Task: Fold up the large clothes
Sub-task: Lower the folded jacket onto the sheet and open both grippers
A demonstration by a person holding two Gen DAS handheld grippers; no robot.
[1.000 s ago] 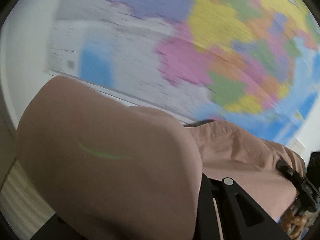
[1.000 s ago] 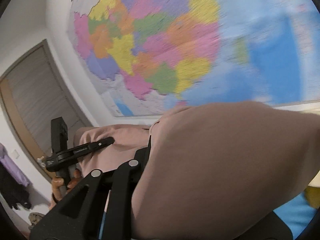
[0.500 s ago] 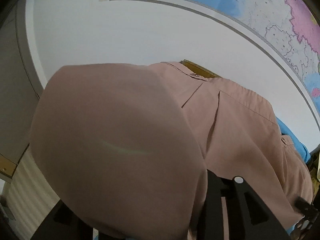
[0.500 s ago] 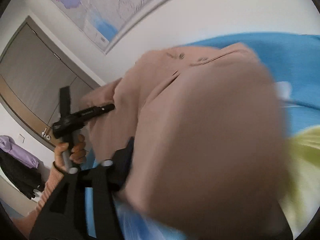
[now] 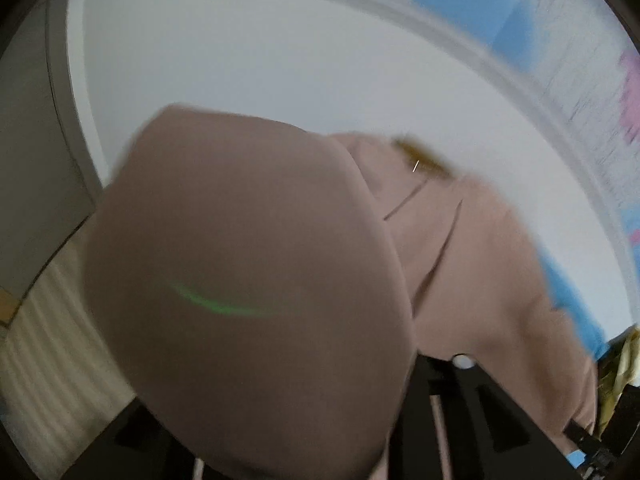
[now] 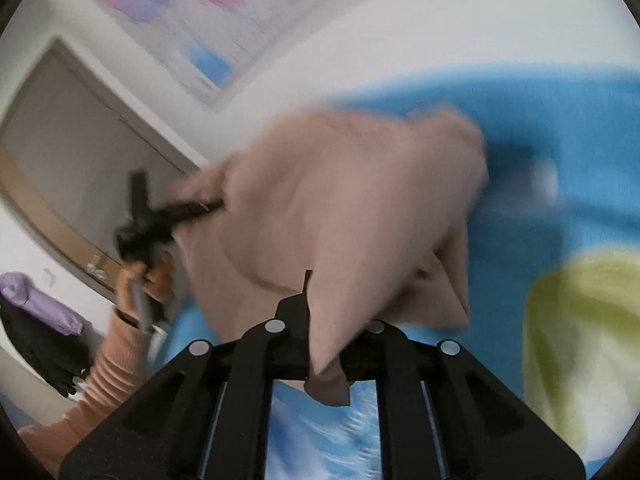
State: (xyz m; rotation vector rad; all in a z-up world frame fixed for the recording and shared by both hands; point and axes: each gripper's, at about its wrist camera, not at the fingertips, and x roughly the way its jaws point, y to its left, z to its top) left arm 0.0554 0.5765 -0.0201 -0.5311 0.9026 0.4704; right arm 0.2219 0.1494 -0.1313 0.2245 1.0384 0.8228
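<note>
two grippers pinching soft dusty-pink garment [image 6: 352,216], draped over blue sheet [image 6: 560,120]

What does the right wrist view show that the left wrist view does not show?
Only the right wrist view shows the left gripper shut on the pink garment, the person's left hand, a door and a yellow-green cloth. Only the left wrist view shows a ribbed white surface. Both show the garment, the blue surface and the wall map.

Pink garment [image 6: 340,208] blocks front; yellow-green cloth [image 6: 580,340] right.
</note>
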